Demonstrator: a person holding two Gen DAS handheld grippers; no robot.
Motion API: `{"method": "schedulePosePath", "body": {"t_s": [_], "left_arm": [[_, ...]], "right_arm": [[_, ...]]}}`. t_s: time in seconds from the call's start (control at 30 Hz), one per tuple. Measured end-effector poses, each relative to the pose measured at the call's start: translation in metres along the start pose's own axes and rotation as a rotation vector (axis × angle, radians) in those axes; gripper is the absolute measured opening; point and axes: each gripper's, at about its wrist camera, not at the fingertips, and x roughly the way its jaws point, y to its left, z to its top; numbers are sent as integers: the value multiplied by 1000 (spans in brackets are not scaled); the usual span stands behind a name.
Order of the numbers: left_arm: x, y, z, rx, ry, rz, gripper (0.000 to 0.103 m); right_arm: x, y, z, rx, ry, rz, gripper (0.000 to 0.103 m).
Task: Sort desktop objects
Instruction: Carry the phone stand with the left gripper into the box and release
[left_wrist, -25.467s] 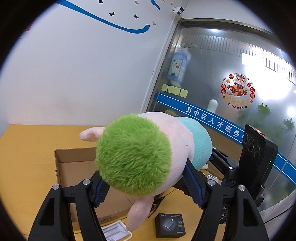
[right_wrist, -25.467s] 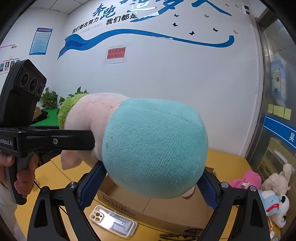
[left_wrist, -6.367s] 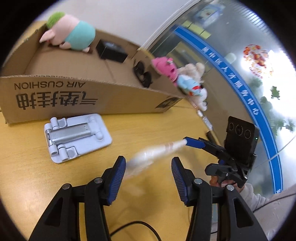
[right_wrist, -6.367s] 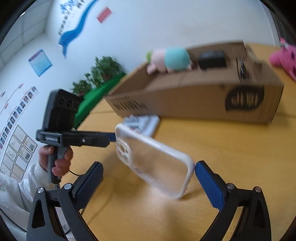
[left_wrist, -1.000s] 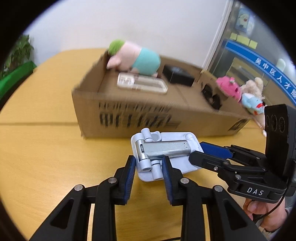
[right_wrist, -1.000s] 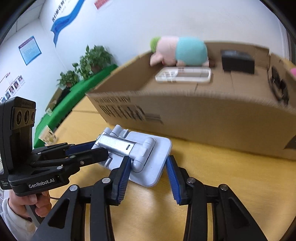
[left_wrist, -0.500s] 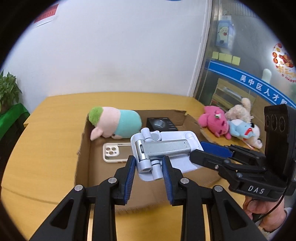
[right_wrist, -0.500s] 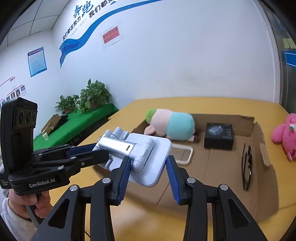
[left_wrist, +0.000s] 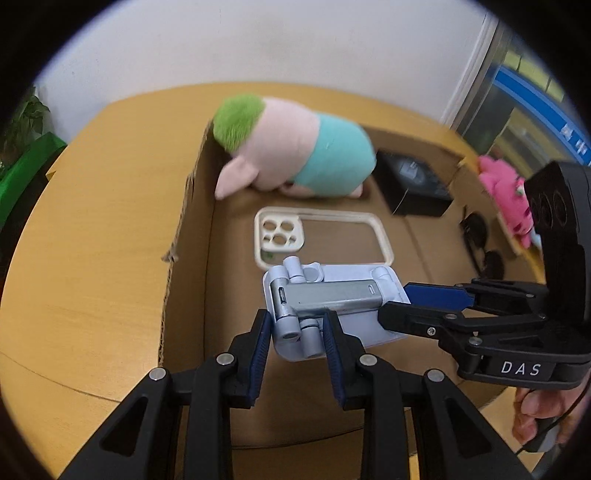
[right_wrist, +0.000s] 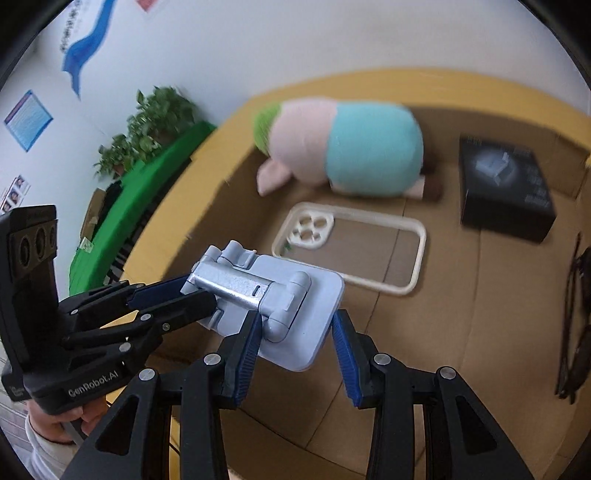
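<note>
Both grippers carry one object between them: the left gripper (left_wrist: 295, 341) is clamped on the hinge end of a folding phone stand (left_wrist: 325, 301), and the right gripper (right_wrist: 295, 339) is clamped on the flat plate at its other end. The stand hangs in the air above the open cardboard box (left_wrist: 184, 229), over the near part of the box floor and just this side of the clear phone case (left_wrist: 321, 236).

By the look of it, the sorting is well along. Already lying in the box are the plush toy (left_wrist: 291, 147) with green hair and a teal body against the far wall, the phone case flat in front of it, a black product box (right_wrist: 504, 188) to the right, and a pair of dark glasses (right_wrist: 576, 317) along the right side. The stand is not yet set down — what seems left for it is lowering and release onto the bare cardboard near the case. A pink plush (left_wrist: 506, 195) sits outside the box past its right wall; whether it belongs to the sorting I cannot tell.

The box rests on a yellow wooden table (left_wrist: 92, 221) with a rounded edge, bare on the left side. Behind it stands a white wall, with a blue painted swoosh and a framed notice in the right wrist view, potted plants (right_wrist: 147, 129) on a green surface at left, and a glass partition with a blue band at far right.
</note>
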Motion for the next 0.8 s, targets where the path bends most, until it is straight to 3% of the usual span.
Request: {"method": "schedulePosePath", "body": {"t_s": [0.23, 0.37, 0.4, 0.43, 0.5, 0.57, 0.6, 0.63, 0.7, 0.8], "left_arm": [[28, 3, -9, 7, 114, 100, 28], [17, 3, -15, -13, 67, 67, 28], [8, 2, -18, -13, 31, 70, 28], [-6, 0, -21, -11, -27, 66, 29], [-38, -4, -34, -11, -167, 63, 41], [-63, -9, -50, -8, -297, 60, 69], [-76, -13, -62, -5, -372, 63, 74], [-85, -16, -73, 3, -439, 70, 80], [-94, -26, -92, 37, -555, 92, 80], [-81, -38, -103, 39, -592, 140, 80]], "right_arm": [[46, -2, -9, 24, 178, -19, 39], [38, 8, -14, -17, 133, -32, 41], [24, 13, -16, -38, 81, -31, 47], [11, 16, -19, -59, 37, -51, 62], [-28, 25, -33, -117, -106, -120, 82], [-81, 33, -64, -178, -317, -198, 96], [-99, 34, -81, -193, -405, -239, 103], [-112, 34, -96, -201, -468, -272, 103], [-128, 26, -123, -197, -565, -337, 103], [-130, -4, -157, -110, -624, -409, 103]]}}
